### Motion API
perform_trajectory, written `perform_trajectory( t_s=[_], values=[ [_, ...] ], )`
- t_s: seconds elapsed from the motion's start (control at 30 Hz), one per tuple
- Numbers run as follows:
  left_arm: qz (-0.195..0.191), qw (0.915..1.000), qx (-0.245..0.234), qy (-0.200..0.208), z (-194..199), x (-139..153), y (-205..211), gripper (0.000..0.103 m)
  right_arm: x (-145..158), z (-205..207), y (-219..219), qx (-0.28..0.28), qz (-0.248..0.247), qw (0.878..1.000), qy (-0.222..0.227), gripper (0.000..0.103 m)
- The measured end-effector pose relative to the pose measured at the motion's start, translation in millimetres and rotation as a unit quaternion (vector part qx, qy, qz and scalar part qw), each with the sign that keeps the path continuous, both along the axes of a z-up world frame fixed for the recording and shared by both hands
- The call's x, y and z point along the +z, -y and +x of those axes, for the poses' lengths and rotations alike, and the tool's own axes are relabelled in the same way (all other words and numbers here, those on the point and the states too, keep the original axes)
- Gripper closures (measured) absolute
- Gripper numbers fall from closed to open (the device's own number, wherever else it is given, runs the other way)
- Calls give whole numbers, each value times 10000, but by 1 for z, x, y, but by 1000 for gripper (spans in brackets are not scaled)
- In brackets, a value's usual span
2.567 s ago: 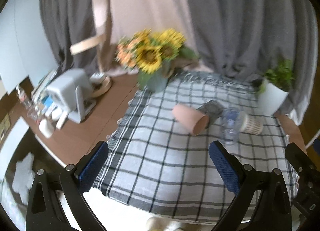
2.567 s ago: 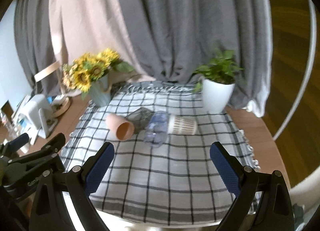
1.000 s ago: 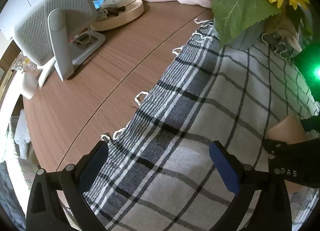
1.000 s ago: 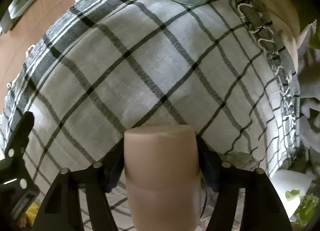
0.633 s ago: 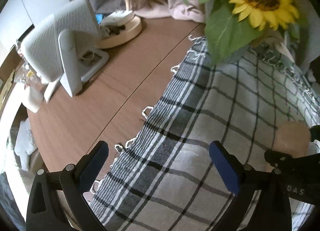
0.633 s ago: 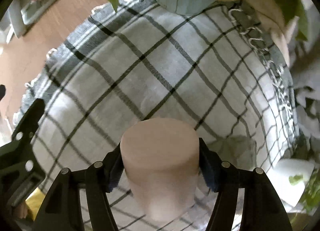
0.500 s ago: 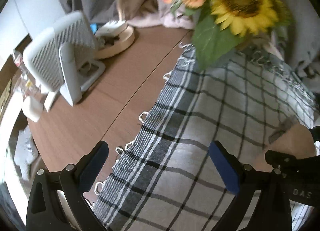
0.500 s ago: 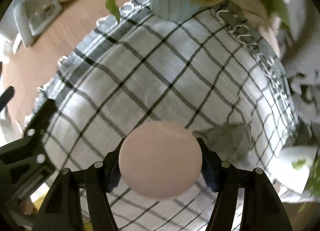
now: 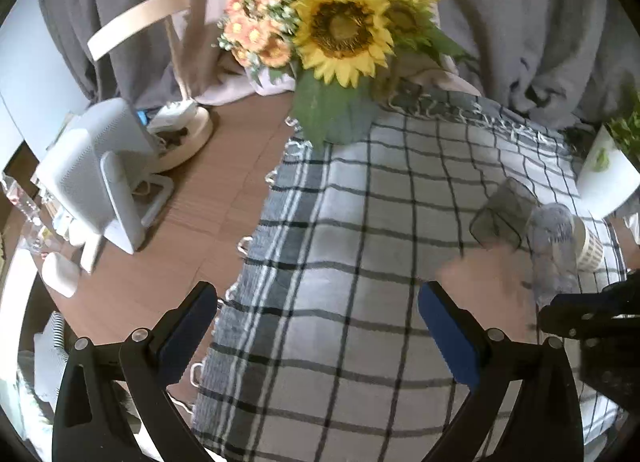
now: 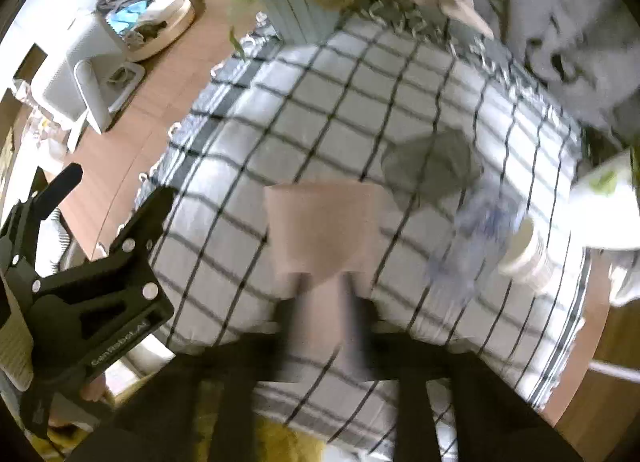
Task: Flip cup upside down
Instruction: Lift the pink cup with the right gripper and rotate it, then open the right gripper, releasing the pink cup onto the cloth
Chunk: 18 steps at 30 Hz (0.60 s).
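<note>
On the checked grey-and-white tablecloth (image 10: 320, 109): smooth pink tapered plastic cup (image 10: 326, 227) apparently standing wide end up, so looks upright, not inverted; too blurred to be sure. Flip likely pending. Left gripper (image 9: 318, 332) spread wide, empty. Right gripper (image 10: 326, 318) smeared by motion, nearly closed behind cup; grip impossible to confirm.

Left gripper (image 9: 316, 326) jaws wide apart, nothing between them, over checked cloth (image 9: 360, 221). Blurred pink cup (image 9: 484, 282) at right, beside dark glass (image 9: 500, 217).
</note>
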<state>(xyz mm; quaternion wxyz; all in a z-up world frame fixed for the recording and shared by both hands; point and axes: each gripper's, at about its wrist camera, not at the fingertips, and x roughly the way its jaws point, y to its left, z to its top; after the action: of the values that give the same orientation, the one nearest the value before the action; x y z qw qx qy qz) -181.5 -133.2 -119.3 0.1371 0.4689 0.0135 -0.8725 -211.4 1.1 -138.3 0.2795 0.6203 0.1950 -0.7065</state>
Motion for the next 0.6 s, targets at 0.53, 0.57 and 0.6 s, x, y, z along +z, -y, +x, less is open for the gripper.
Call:
perform_trajectory(
  t_s=[0.53,0.57,0.6],
  values=[
    [-59,9999,99,20,14,-8,-2,0,-25,13,-19,-520,-603,9967,162,94],
    [-78,9999,87,-40,15,-5,-3,0,-22,14,-22,-575,-635,9963,89,94],
    [-90,9999,65,-94,16,-3,-5,0,-18,15,-25,-631,-714,9955,6,93]
  ],
)
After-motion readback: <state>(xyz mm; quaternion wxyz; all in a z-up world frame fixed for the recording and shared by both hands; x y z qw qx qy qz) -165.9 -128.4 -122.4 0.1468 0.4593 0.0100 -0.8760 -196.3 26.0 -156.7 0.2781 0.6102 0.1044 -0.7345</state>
